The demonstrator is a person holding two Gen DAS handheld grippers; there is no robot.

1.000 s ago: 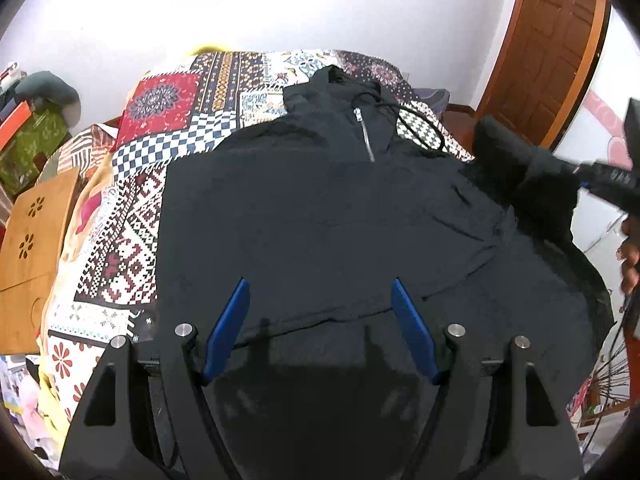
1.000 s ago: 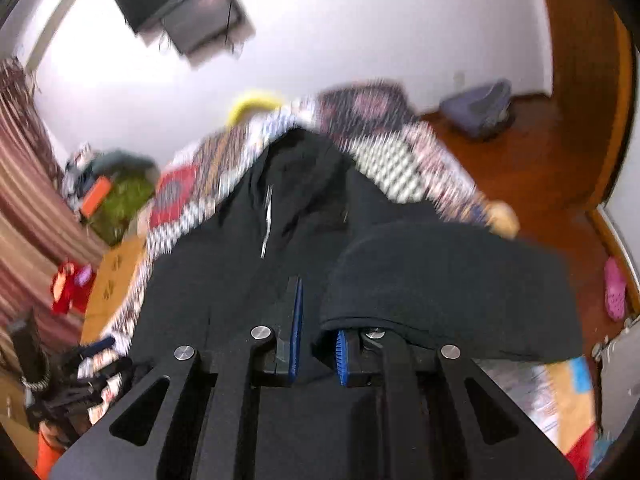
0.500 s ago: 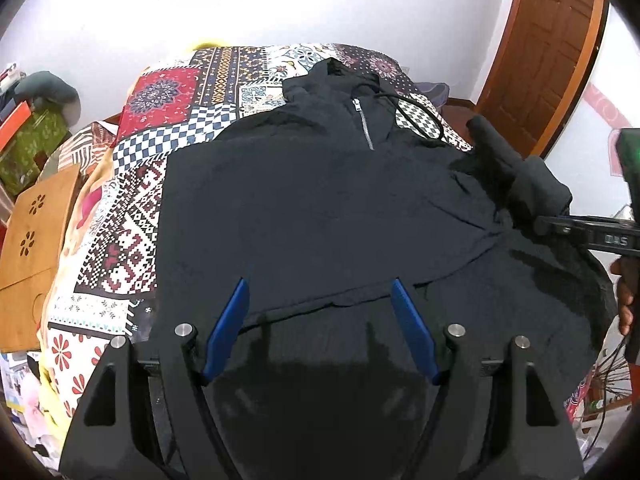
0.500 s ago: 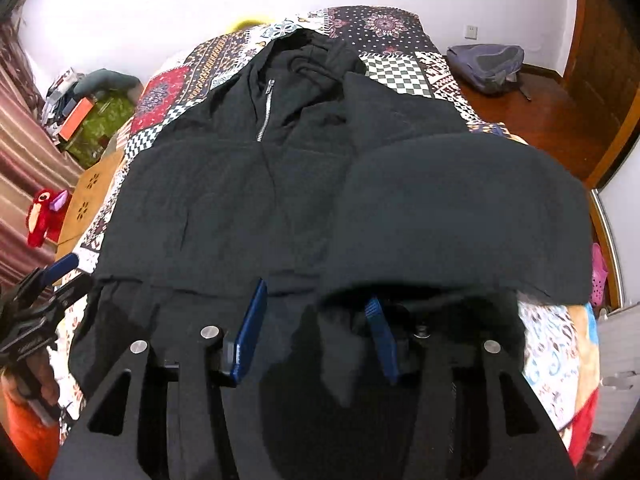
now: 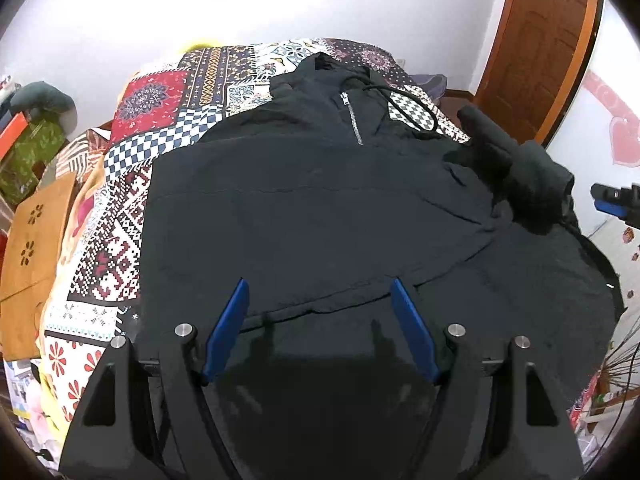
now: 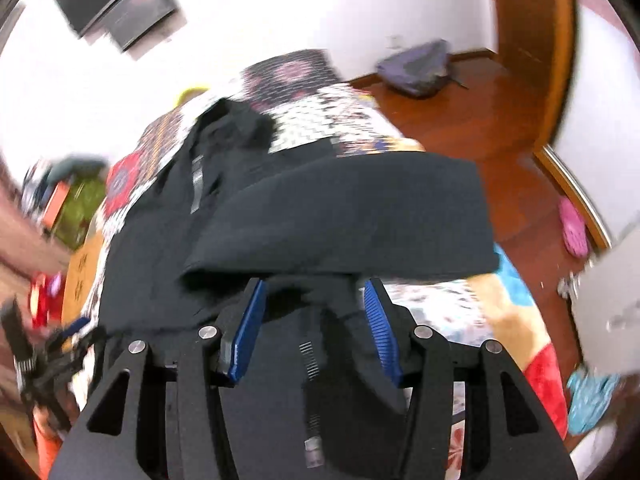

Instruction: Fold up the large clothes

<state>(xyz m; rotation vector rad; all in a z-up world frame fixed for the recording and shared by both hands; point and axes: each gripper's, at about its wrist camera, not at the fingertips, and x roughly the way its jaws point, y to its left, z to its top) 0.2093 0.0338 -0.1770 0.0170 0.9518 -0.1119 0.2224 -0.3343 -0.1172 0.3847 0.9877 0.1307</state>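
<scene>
A large black zip hoodie (image 5: pixel 320 208) lies spread flat on a patterned quilt (image 5: pixel 160 92), hood at the far end. Its right sleeve (image 5: pixel 516 176) is folded inward across the body. My left gripper (image 5: pixel 318 286) hovers open over the near hem, nothing between its blue pads. In the right wrist view the folded sleeve (image 6: pixel 348 216) lies just beyond my right gripper (image 6: pixel 315 286), whose jaws stand apart and press on nothing. That view is motion-blurred. The right gripper's tip (image 5: pixel 612 204) shows at the right edge of the left wrist view, clear of the cloth.
A brown wooden door (image 5: pixel 552 40) stands at the far right. A wooden board (image 5: pixel 36 232) leans at the bed's left side. On the wooden floor to the right lie a grey bag (image 6: pixel 416 68) and a pink slipper (image 6: pixel 574 228). A screen (image 6: pixel 116 4) hangs on the far wall.
My right gripper opened and let go of the sleeve, then drew back to the right. The sleeve dropped onto the hoodie's right side. My left gripper stayed put.
</scene>
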